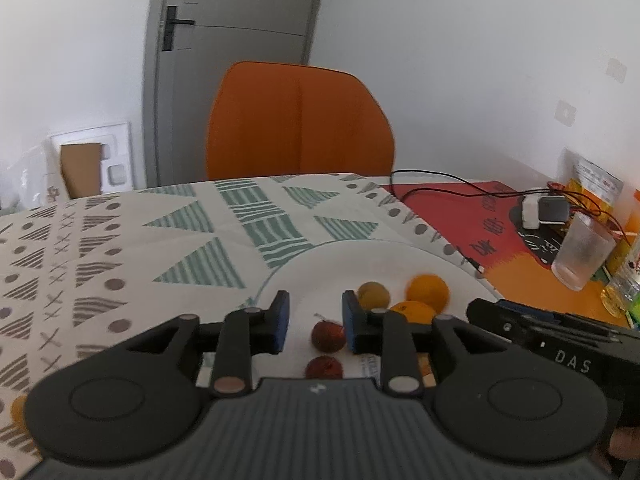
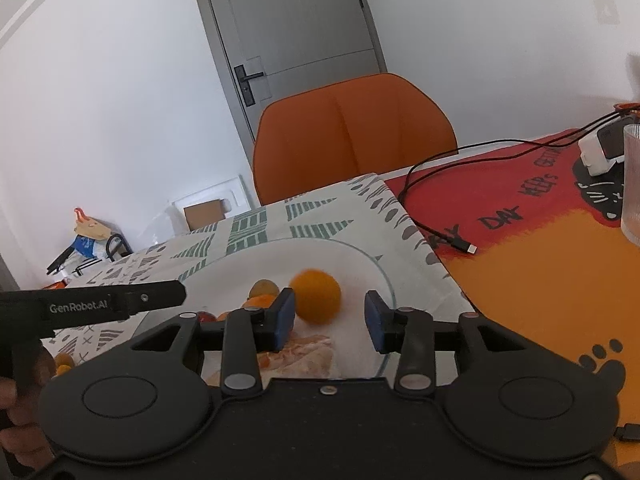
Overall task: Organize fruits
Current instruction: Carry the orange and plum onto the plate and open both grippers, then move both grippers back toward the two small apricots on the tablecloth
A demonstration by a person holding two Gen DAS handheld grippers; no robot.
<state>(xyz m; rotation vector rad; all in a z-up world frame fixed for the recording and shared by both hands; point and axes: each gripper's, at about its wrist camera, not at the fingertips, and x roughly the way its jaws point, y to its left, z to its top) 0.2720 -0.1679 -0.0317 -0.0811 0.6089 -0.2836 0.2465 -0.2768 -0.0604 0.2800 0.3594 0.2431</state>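
**Careful, the round fruit can roll off the plate**

Now both grippers hang low over the wide white round plate [image 2: 376, 268] on the table with the patterned cloth [image 1: 120, 248]. The right gripper [image 2: 330, 320] is spread wide and holds nothing. A round orange fruit [image 2: 316, 296] sits on the plate just past its left finger and looks blurry, so I think it may be rolling. The left gripper [image 1: 314, 322] is spread too, and it is empty. A small dark red fruit [image 1: 328, 335] lies on the plate between its fingers, and a second small dark red fruit [image 1: 324, 367] lies closer to the camera. A small brownish-yellow fruit [image 1: 374, 294] and two more orange fruits sit close by on the plate.

What could go wrong? The orange fruit is round and smooth. If a finger bumps it, it could roll over the low rim and onto the cloth. The red fruits are small, so a squeeze that is a bit off could flick one away. The two grippers are near each other and could knock together. A few small orange fruits [image 2: 63, 362] lie off the plate on the cloth, near the table edge, and a push could send them to the floor. The ribbed clear drinking glass [image 1: 582, 254] stands well apart.
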